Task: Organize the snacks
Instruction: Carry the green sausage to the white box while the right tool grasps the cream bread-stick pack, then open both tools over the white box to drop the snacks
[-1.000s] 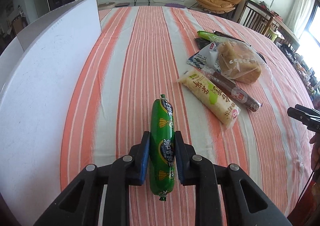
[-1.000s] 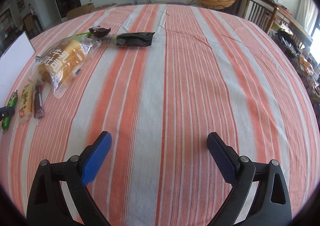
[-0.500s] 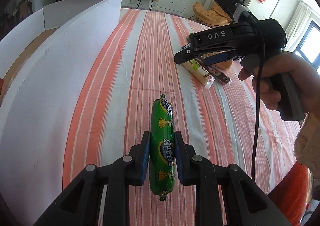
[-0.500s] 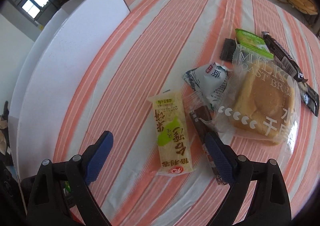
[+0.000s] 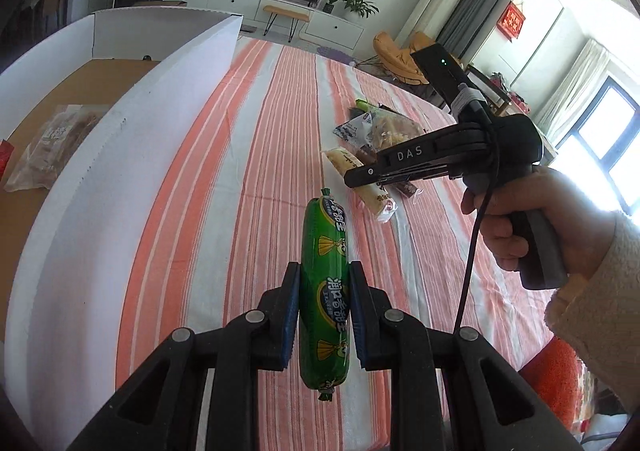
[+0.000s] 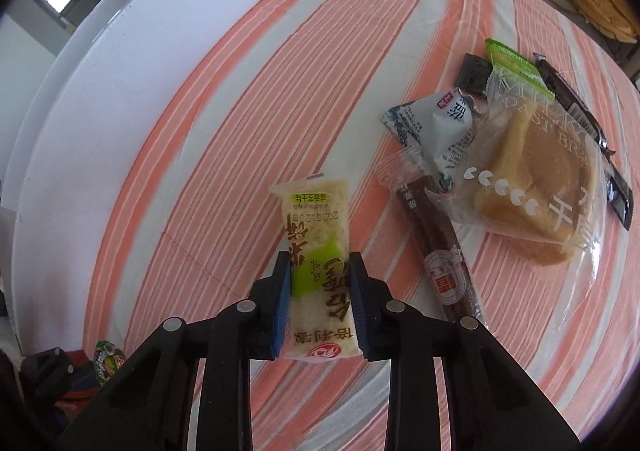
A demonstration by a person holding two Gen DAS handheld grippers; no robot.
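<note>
My left gripper [image 5: 325,271] is shut on a green sausage [image 5: 324,235], held lengthwise above the striped tablecloth [image 5: 240,171] beside a white box [image 5: 120,155]. The box's brown floor shows, with a clear snack bag [image 5: 52,147] lying in it. My right gripper [image 6: 319,263] points steeply down. Its jaws are closing on a yellow rice-cracker packet [image 6: 316,219] that lies on the cloth, and the blue pads touch both long sides. In the left wrist view the right gripper is seen side-on over the same packet [image 5: 360,179], held by a hand [image 5: 508,219].
Right of the yellow packet lie a brown sausage stick [image 6: 436,247], a bagged bread [image 6: 536,187], a white-blue packet [image 6: 436,119], a green packet [image 6: 516,67] and a long dark bar [image 6: 580,111]. The white box wall [image 6: 120,63] runs along the left.
My left gripper rose and swung toward the box with the sausage, bringing the box's inside into view. My right gripper crossed to the yellow packet and its wide jaws closed onto it.
</note>
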